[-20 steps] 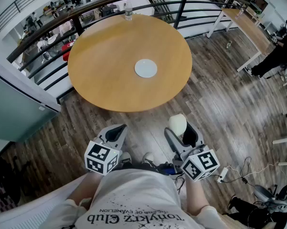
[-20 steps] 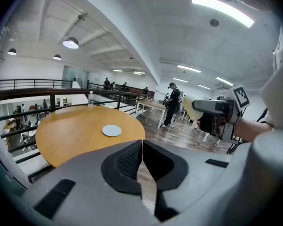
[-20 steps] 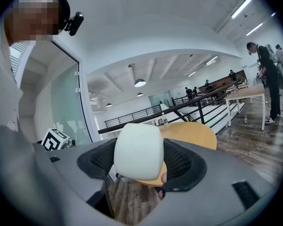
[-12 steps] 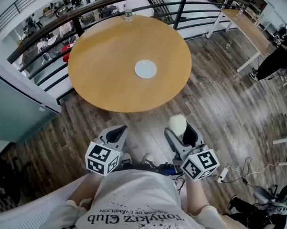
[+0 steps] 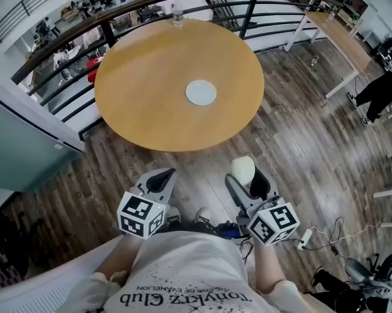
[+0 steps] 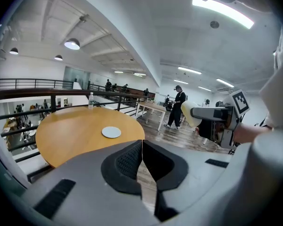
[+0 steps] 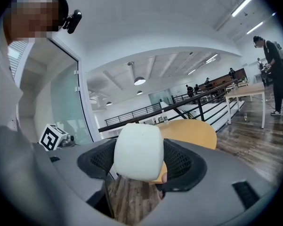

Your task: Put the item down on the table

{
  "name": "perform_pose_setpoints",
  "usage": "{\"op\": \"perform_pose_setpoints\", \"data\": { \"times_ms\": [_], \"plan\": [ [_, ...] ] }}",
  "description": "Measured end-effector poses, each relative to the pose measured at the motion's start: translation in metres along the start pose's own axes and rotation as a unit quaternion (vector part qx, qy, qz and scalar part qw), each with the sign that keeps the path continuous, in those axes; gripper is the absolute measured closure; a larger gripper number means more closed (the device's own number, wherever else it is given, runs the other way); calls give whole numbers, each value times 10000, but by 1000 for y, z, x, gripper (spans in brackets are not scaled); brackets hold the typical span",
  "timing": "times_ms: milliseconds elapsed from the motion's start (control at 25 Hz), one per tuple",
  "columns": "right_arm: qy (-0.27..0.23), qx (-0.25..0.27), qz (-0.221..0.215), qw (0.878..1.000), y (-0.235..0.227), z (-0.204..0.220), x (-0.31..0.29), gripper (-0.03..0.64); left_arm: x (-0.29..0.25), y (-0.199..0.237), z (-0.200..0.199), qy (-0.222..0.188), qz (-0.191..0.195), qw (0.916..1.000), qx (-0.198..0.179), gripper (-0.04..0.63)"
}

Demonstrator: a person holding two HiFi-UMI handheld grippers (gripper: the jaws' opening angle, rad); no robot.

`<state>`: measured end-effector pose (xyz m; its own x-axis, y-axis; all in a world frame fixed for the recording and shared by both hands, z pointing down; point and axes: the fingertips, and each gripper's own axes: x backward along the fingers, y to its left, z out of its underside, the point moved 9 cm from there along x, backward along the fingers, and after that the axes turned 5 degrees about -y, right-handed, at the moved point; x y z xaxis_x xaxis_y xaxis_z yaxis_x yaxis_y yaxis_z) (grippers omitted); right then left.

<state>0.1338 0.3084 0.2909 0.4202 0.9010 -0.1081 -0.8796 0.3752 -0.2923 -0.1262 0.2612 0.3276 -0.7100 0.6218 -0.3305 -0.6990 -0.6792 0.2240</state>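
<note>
Wooden surface [image 5: 150,77] lies ahead; short of it the right gripper [image 5: 248,182], jaws wide, clamps a pale rounded block [image 5: 242,167] by its sides. Likely light, smooth, squashy. Left gripper [image 5: 160,178] closed, empty.

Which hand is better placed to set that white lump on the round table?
Right. The right tongs grip the white lump; the left tongs are shut and empty. The table lies ahead of both.

A pale, rounded, pillow-like block [image 7: 137,150] sits clamped between the fingers [image 7: 181,161] of the right gripper [image 7: 139,158], in the air short of the round wooden desk [image 5: 150,90].
</note>
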Motion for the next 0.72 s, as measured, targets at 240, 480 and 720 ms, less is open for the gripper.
{"op": "perform_pose_setpoints", "data": {
  "times_ms": [240,480,720],
  "plan": [
    [96,105,71,9999,1,7,-1,282,1,-1,0,-62,-23,10000,11,571],
    [185,140,178,9996,8,13,-10,282,3,7,-1,-151,18,9999,54,571],
    [339,205,324,9987,20,21,-26,282,2,23,-2,-221,-49,9997,102,571]
  ]
}}
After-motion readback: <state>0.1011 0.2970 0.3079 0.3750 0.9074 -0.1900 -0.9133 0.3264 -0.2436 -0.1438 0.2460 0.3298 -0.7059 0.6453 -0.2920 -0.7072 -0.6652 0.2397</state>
